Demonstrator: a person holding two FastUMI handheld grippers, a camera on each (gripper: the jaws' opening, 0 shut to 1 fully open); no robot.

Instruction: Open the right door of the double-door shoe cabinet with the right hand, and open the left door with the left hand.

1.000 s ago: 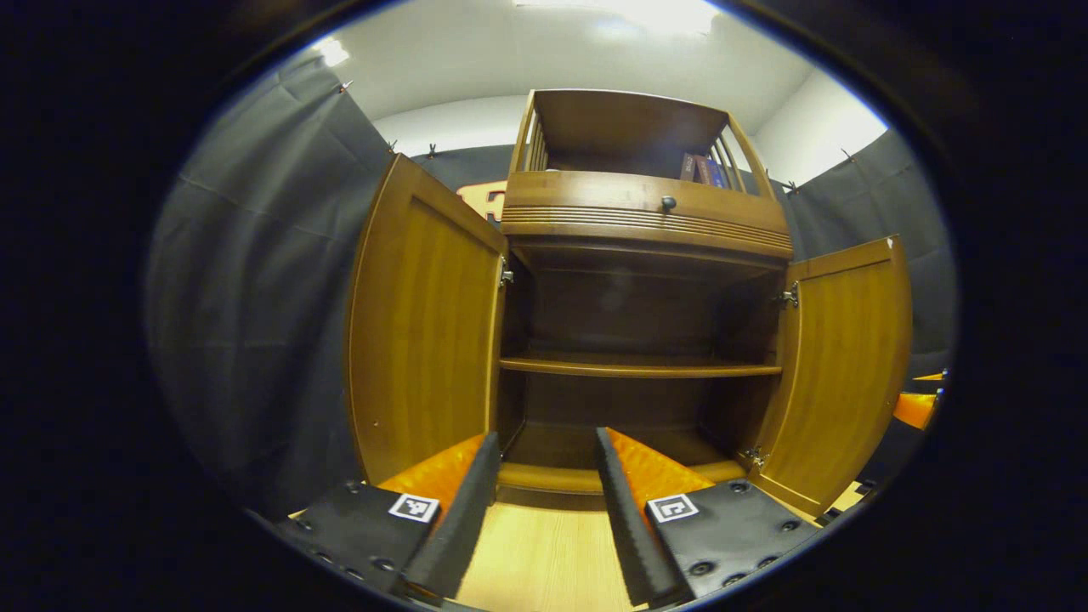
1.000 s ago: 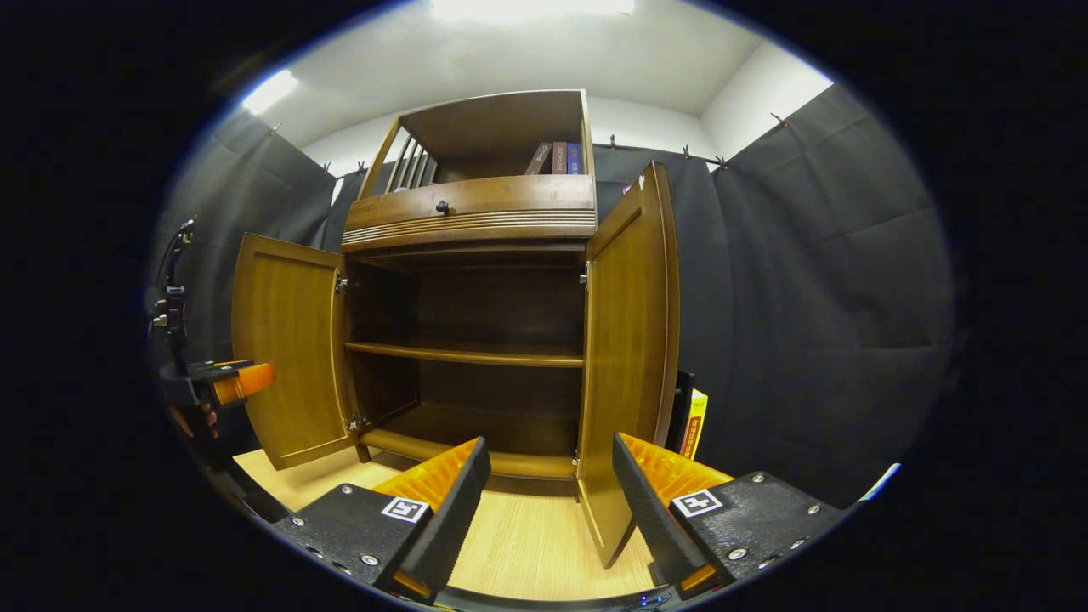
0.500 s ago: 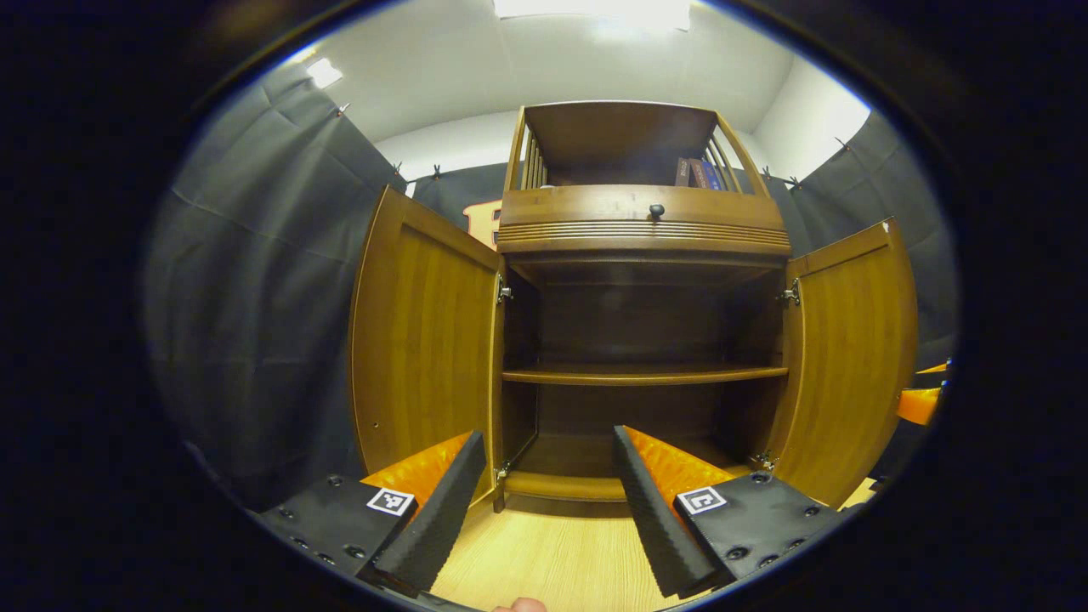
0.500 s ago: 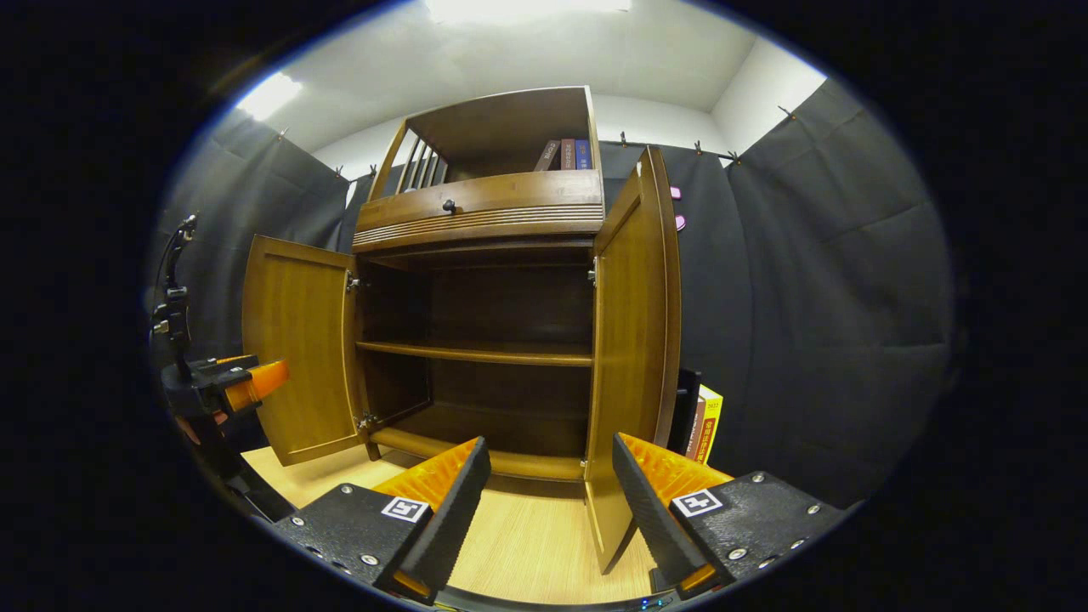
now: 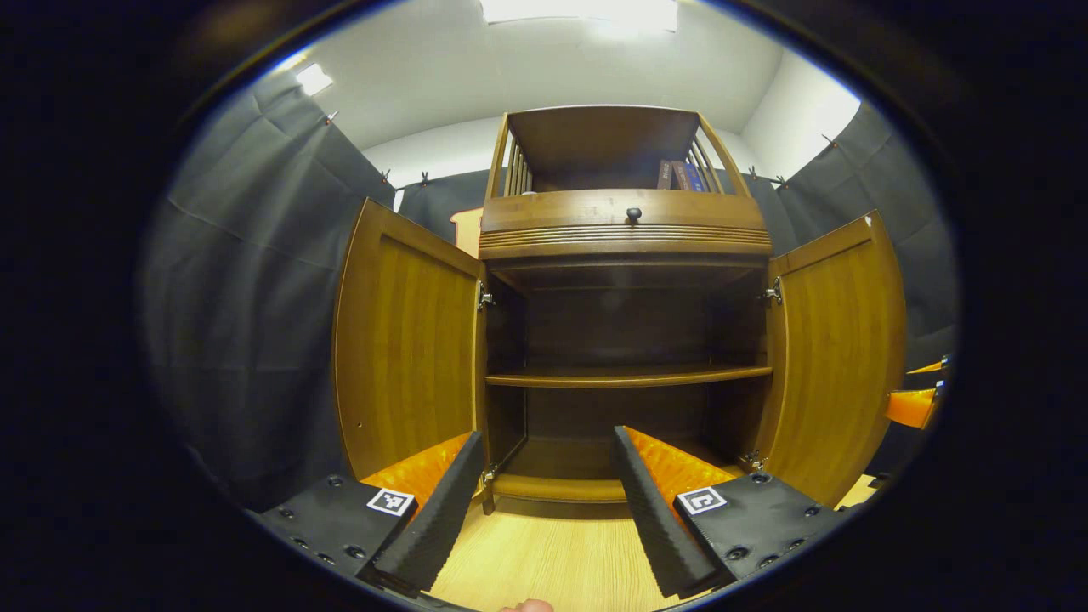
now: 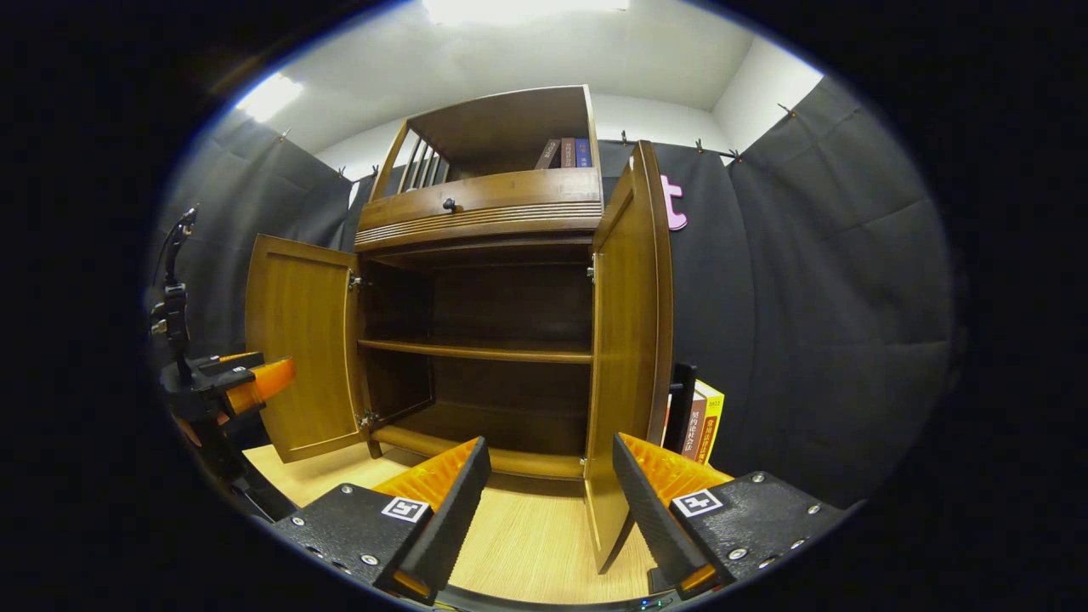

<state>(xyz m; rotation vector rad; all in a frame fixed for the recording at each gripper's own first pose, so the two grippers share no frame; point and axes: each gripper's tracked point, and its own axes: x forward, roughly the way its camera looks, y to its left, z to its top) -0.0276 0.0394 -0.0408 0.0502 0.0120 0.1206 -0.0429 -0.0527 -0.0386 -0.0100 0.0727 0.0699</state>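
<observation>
A wooden double-door shoe cabinet (image 5: 625,255) stands on a pale wood floor (image 5: 544,561) against black cloth walls, with both of its lower doors swung wide. In the left gripper view, going from left to right, the left door (image 5: 406,340) stands open on its hinges, its inner face turned toward the camera. Next comes the dark cabinet interior, crossed by one horizontal shelf (image 5: 629,376) with nothing visible on it. Above the opening runs a drawer front with a small dark knob (image 5: 633,213), and above that an open top compartment holds a few books (image 5: 678,175) at its right end. The right door (image 5: 837,353) stands open at the far right. The left gripper (image 5: 542,501) hovers low in front of the cabinet's base, its two fingers spread apart and touching nothing. In the right gripper view, the left gripper (image 6: 246,382) appears at the far left, just beside the open left door (image 6: 302,344). The right door (image 6: 629,340) is seen nearly edge-on, and more books (image 6: 705,421) stand on the floor just behind it. The right gripper (image 6: 548,506) has its fingers spread wide, with nothing held, and the right door's lower edge sits between them in the view, not touched.
</observation>
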